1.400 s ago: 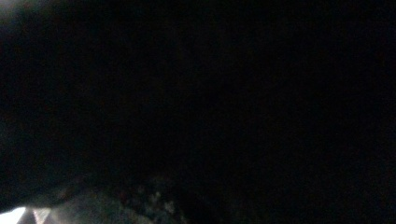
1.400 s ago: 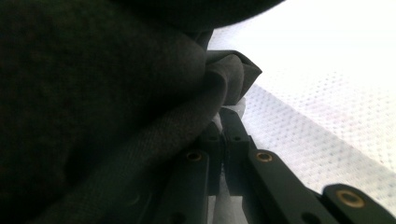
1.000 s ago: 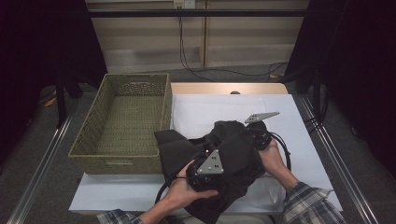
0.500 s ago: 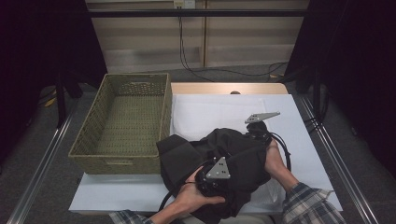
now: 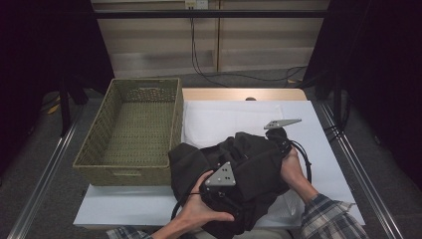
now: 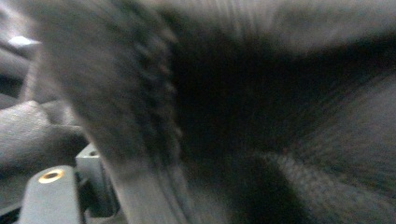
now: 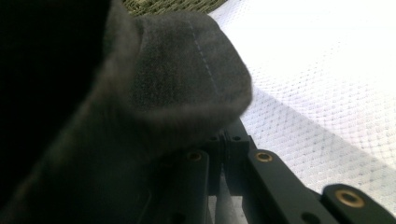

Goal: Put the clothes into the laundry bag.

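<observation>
Two grippers work one dark garment (image 5: 244, 174) bunched at lower centre of the high view, right of the basket (image 5: 132, 134). Right gripper (image 7: 226, 140) is clenched on a fold. Left gripper (image 5: 221, 191), nearer the basket, has just been opening; the left gripper view shows blurred cloth across it, grip uncertain.

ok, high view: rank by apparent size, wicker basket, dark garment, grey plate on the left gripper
1. wicker basket
2. dark garment, a close second since it lies bunched
3. grey plate, smallest by far
</observation>
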`<action>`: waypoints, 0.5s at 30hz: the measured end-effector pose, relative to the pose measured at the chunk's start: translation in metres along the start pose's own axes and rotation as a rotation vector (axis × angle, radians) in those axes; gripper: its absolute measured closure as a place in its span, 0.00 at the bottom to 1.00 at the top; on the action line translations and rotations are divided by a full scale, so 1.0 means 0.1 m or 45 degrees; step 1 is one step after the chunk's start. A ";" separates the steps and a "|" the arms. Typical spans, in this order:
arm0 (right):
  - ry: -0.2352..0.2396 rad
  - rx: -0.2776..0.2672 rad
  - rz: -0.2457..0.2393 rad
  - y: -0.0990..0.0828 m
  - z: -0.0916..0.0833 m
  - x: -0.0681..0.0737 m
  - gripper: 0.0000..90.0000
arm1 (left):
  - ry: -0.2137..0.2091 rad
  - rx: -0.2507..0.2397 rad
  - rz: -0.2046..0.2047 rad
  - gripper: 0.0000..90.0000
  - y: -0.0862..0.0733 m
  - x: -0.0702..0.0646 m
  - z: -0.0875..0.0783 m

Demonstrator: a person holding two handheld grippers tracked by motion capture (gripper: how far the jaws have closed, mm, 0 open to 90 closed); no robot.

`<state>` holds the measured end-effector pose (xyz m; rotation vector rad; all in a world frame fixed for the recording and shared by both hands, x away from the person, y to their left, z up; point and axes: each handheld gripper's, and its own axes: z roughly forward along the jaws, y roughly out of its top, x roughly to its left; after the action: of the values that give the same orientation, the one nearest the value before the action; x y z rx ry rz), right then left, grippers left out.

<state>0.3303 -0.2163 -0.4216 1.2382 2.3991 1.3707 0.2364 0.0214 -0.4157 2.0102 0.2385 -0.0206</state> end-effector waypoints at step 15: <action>0.030 0.003 -0.005 0.02 0.01 0.04 0.99 | 0.156 -0.097 0.003 0.35 0.27 0.40 -0.01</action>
<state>0.3295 -0.2125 -0.4199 1.2242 2.4176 1.3895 0.2806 0.0178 -0.3960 1.9380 0.3106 0.1115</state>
